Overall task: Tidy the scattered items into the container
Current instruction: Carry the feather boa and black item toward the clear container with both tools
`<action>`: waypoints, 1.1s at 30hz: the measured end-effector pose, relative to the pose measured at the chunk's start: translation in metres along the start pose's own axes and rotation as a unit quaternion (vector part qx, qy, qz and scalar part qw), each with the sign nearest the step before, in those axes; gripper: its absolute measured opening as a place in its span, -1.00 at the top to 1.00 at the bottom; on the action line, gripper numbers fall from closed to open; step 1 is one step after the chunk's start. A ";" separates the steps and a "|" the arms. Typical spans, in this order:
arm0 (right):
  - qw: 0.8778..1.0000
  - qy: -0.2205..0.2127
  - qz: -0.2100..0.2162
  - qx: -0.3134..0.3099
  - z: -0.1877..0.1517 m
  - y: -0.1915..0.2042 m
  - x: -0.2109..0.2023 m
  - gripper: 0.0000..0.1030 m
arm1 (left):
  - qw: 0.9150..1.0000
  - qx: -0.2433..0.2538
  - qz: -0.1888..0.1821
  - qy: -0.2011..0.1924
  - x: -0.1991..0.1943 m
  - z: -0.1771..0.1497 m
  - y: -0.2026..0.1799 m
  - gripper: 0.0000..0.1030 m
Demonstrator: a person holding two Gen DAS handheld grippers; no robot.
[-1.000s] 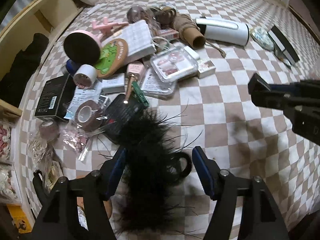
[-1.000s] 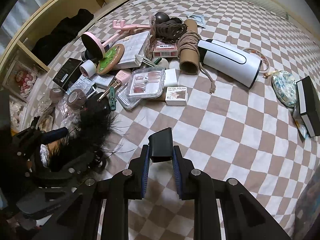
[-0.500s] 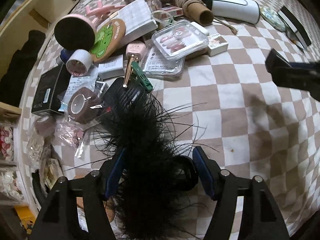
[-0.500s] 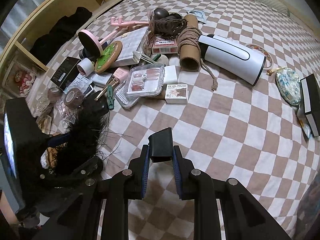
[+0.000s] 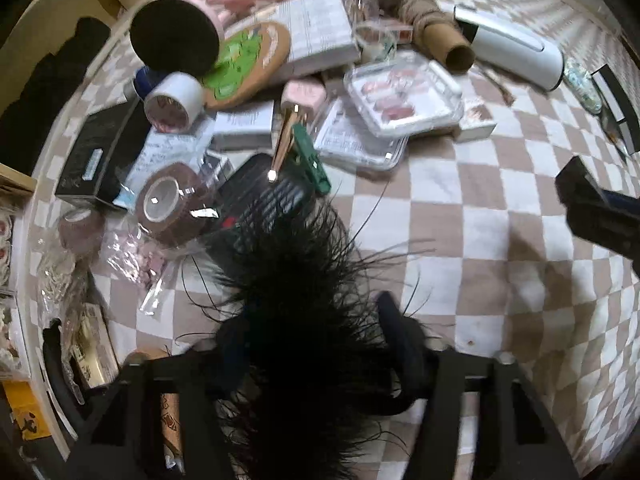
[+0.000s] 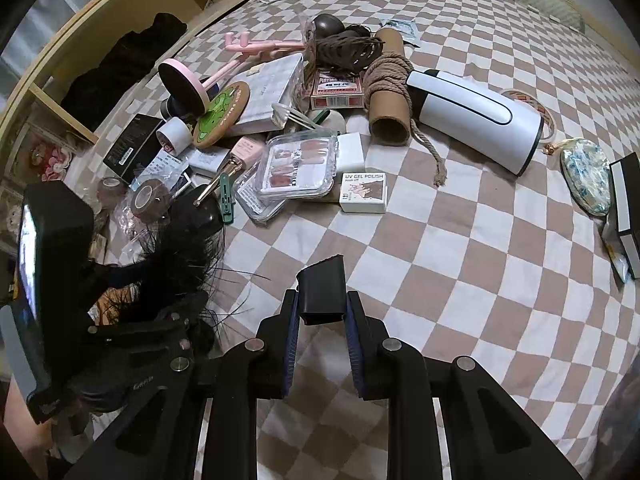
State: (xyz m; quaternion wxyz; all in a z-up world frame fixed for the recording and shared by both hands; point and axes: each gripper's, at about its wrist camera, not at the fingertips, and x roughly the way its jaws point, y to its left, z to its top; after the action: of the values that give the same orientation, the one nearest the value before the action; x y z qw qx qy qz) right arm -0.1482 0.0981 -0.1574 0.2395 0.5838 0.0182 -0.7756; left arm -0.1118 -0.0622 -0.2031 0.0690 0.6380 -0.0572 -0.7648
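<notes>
Black feather piece (image 5: 296,320) sits between the fingers of the left gripper (image 5: 316,344), jaws closing around it, fluff hiding the pads so can't tell if they press yet; it lies at the near left of the checkered bedspread (image 5: 480,208), its far tips overlapping a black comb-like thing (image 5: 260,196). The right gripper (image 6: 320,312) is clamped on a small black box (image 6: 323,288), held above bare bedspread near the middle. Just beyond the feathers: brown tape roll (image 5: 168,204) in clear wrap, green clip (image 5: 310,160), pink nail polish bottle (image 5: 300,100) with gold cap. Farther out is the main pile: clear case of press-on nails (image 6: 296,168), white gel polish box (image 6: 363,193) touching its right edge, white tape roll (image 5: 174,102), round cork coaster with green frog (image 6: 222,120), red playing cards box (image 6: 338,90), cardboard tube wound with rope (image 6: 390,92), pink stand (image 6: 188,84). Right of the pile lies a white cylinder appliance (image 6: 476,120) on its side, then a blue-patterned pouch (image 6: 586,176) and a black-and-white box (image 6: 628,208) at the far right edge (partly cut off). Wooden shelf (image 6: 80,40) runs along the left, dark cloth on it. No container clearly identifiable.
</notes>
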 end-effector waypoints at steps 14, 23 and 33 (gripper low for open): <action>1.000 0.008 -0.002 0.002 -0.001 -0.004 0.005 0.55 | 0.999 0.020 0.001 0.028 0.008 -0.015 0.005 0.70; 1.000 0.002 -0.007 0.002 -0.008 -0.004 -0.004 0.55 | 0.998 0.043 -0.012 -0.044 -0.022 -0.026 -0.004 0.73; 1.000 -0.021 -0.020 -0.011 -0.020 0.003 -0.020 0.55 | 0.992 0.041 -0.051 -0.105 -0.051 -0.027 -0.017 0.74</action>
State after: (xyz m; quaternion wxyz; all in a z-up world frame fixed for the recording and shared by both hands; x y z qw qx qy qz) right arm -0.1252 0.1090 -0.1449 0.2310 0.5643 0.0331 -0.7919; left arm -0.0773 -0.0362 -0.1619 -0.0029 0.5582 -0.0629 -0.8273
